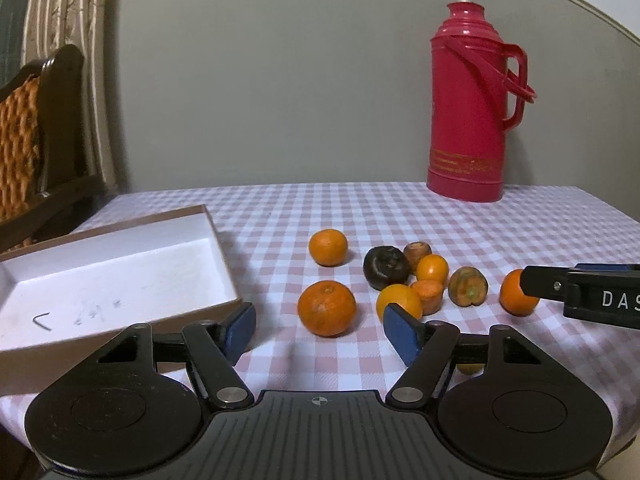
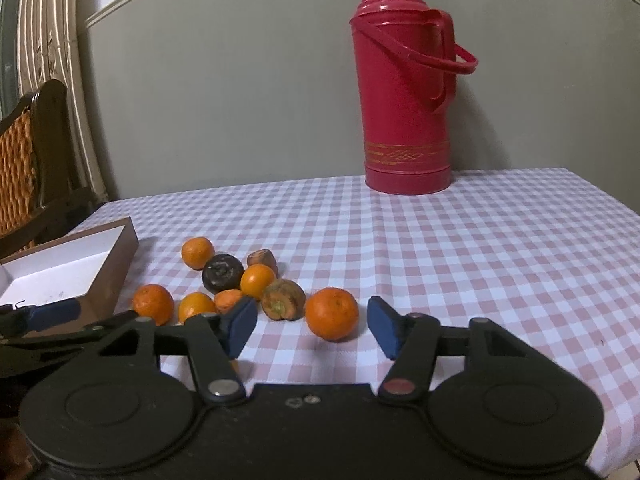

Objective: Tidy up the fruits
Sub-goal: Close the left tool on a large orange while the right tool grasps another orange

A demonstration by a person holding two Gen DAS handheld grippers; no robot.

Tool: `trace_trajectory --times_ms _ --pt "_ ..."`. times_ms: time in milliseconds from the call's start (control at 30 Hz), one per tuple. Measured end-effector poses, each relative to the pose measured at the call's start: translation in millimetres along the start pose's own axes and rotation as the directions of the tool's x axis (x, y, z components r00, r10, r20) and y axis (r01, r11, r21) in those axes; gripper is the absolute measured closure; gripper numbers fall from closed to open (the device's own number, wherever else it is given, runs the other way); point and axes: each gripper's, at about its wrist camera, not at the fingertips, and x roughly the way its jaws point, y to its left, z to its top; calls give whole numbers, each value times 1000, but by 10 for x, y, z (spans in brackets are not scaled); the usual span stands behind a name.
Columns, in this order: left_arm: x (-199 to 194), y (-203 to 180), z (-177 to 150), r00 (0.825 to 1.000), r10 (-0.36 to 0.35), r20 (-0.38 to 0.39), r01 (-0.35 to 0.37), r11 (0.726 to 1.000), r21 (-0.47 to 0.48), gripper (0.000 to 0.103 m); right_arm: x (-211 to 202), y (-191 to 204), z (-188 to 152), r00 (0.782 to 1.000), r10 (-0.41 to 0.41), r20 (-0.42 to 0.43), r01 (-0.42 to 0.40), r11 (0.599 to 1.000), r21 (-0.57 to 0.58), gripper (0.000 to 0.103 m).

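Several small fruits lie in a loose cluster on the checked tablecloth: fresh oranges and some dark, spoiled ones. In the left wrist view my left gripper [image 1: 319,330] is open, with a large orange [image 1: 326,308] just beyond its fingertips. A black rotten fruit [image 1: 385,267] and a brown-green one [image 1: 467,286] lie further back. In the right wrist view my right gripper [image 2: 312,326] is open, with an orange [image 2: 331,313] between and just past its fingertips. An open white-lined cardboard box [image 1: 116,276] sits at the left.
A tall red thermos [image 1: 470,100] stands at the back of the table against the grey wall. A dark wooden chair with a woven back [image 1: 28,140] is at the far left. The table's right edge [image 2: 600,192] falls away at the right.
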Motion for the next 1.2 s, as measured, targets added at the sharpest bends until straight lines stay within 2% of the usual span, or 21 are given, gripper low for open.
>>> trace_trajectory --times_ms 133,200,333,400,500,600,767,833,900,1033,1200 --pt "136 -37 32 1000 -6 -8 6 1000 11 32 123 -1 37 1000 -6 -11 6 1000 -8 51" --pt "204 -42 43 1000 -7 -19 7 1000 8 36 186 -13 54 1000 -12 -20 12 1000 -7 56" --pt "313 -33 38 999 4 -38 -4 1000 -1 38 302 -33 73 999 -20 -35 20 1000 -3 59" --pt "369 -16 40 999 6 -53 -7 1000 -12 43 356 -42 80 999 -20 -43 20 1000 1 64" --pt "452 -6 34 997 3 -75 -5 1000 -21 49 426 -59 88 998 -23 -56 23 1000 9 65" --pt "514 -11 24 996 2 -90 -5 1000 -31 50 486 -67 72 997 -25 -73 26 1000 18 66" --pt "569 -40 7 994 1 -109 -5 999 -33 51 559 -102 48 995 -45 -90 48 998 32 66" --pt "567 -52 7 994 -6 -106 3 999 -33 57 611 -145 32 993 -34 -109 41 997 65 67" --pt "559 -57 11 994 -9 -106 5 999 -34 58 610 -154 28 995 -25 -102 33 997 72 74" --pt "536 -58 8 994 -12 -105 9 999 -34 61 600 -112 7 995 -33 -96 38 998 46 74" --pt "477 -50 3 994 -26 -102 21 999 -47 62 527 -144 -11 996 -22 -88 28 997 68 74"
